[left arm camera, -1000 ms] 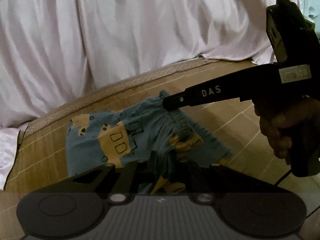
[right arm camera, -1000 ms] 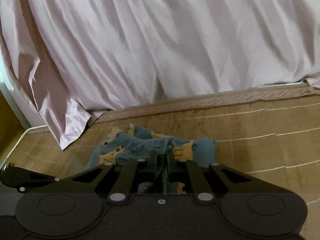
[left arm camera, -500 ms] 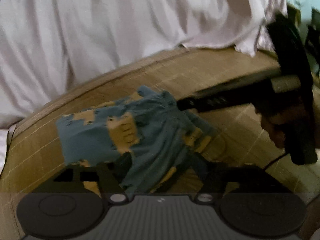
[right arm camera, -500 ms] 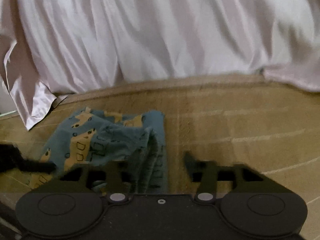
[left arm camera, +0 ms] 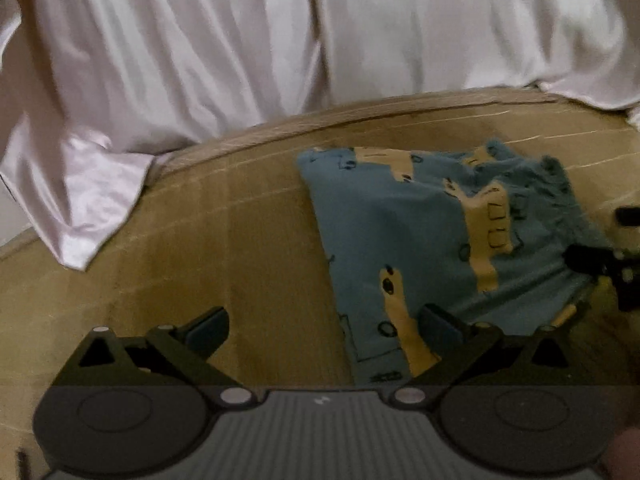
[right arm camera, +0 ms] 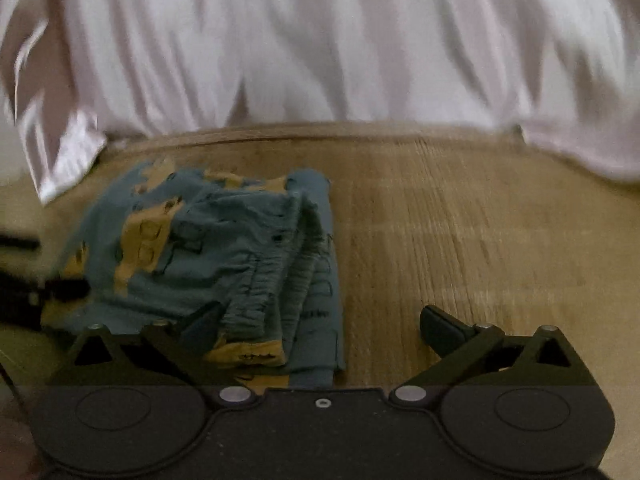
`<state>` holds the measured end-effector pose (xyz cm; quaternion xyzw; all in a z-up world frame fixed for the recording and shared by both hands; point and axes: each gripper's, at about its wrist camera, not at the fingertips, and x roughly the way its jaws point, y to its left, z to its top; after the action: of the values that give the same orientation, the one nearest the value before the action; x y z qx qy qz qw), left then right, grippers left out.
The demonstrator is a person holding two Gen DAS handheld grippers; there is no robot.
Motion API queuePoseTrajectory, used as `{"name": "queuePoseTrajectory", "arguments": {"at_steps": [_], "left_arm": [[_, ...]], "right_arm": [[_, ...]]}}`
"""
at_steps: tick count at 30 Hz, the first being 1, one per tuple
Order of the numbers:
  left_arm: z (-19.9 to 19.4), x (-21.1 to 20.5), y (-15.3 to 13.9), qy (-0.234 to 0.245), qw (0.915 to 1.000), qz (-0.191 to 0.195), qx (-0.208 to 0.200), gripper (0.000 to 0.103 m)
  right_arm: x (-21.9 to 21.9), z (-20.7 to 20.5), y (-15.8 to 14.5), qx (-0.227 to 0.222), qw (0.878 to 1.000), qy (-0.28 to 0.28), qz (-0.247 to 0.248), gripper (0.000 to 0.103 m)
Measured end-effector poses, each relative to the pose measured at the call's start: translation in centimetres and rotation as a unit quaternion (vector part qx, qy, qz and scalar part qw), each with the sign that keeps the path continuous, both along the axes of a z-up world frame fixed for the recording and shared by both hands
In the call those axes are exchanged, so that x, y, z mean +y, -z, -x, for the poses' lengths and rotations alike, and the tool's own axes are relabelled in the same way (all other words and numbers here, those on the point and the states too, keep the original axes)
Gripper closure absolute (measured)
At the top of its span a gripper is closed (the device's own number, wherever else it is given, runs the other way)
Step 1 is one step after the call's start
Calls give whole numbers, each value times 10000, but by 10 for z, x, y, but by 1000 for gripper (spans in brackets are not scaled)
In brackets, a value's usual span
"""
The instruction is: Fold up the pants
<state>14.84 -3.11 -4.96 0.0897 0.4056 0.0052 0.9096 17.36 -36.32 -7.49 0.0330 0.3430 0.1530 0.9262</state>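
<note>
The blue pants (left arm camera: 420,236) with yellow vehicle prints lie folded in a bundle on the woven mat. My left gripper (left arm camera: 324,330) is open and holds nothing; its right finger hangs over the bundle's near left edge. In the right wrist view the same pants (right arm camera: 224,256) lie left of centre, with the gathered waistband facing me. My right gripper (right arm camera: 320,330) is open too, its left finger over the waistband and its right finger over bare mat. The tips of the right gripper (left arm camera: 608,264) show at the left wrist view's right edge, beside the pants.
A woven straw mat (left arm camera: 224,248) covers the surface. A pale pink satin sheet (left arm camera: 240,48) hangs along the far edge, one corner (left arm camera: 88,208) draping onto the mat at the left. Bare mat (right arm camera: 480,240) lies right of the pants.
Both grippers were shut on the pants a second ago. They have opened and let go, and the pants now rest folded on the mat. Both grippers have drawn back toward me.
</note>
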Motion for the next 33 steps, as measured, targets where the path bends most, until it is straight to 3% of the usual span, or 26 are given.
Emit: {"name": "queuePoseTrajectory", "arguments": {"at_steps": [2,4,7,9,13,16,18,21,24,29,33], "left_arm": [[5,0,-1,208,9997,125,36,0],[5,-1,-8,319,9994,103,14,0],[-5,-3,-23,377,9981,189,-448,0],[-19,-8,-31,464,9965,149,-684,0],[-57,-30,-24,647,9929,-650,-753,0],[-81,-37,-1,508,9852,-1580,-426,0],[-82,-33,2,615,9865,-1461,-419,0],[-76,-28,-8,694,9902,-1091,-528,0],[-66,-27,-18,607,9909,-1055,-579,0],[-51,-34,-28,310,9941,-958,-408,1],[-43,-36,-37,123,9988,-449,-137,0]], "right_arm": [[-10,5,-7,-180,9997,30,-147,1],[-10,8,-17,-568,9984,71,17,1],[4,-2,-34,-1010,9945,265,118,1],[19,-16,-39,-1039,9944,146,117,1],[54,-47,-27,-756,9955,-33,562,1],[60,-49,-9,-576,9901,2,1281,1],[47,-46,-9,-534,9920,7,1144,1],[41,-36,-17,-730,9885,89,1320,1],[36,-19,-35,-914,9891,93,1147,1],[27,15,-39,-635,9908,387,1134,1],[19,44,-35,-482,9896,570,1230,1]]}}
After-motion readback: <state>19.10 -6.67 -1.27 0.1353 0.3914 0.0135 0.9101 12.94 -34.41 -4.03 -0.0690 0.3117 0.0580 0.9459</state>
